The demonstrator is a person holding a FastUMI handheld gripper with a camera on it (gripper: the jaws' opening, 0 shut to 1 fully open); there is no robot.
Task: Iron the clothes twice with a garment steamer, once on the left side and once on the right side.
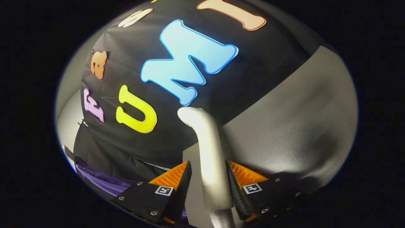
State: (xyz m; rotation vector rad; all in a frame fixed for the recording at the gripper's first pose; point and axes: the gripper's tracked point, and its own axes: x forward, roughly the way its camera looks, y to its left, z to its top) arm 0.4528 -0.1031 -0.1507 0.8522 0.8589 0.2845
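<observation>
Now tool (207,177) tight around steamer handle (210,152)

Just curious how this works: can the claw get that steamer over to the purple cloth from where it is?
Probably yes. The claw is shut on the steamer, and the purple cloth lies low beside one finger, with nothing visible between them; the steamer's head points away toward the booth wall.

Your gripper (207,180) is tilted, both fingers (177,186) pressed against the garment steamer's handle (210,152) between them.
</observation>
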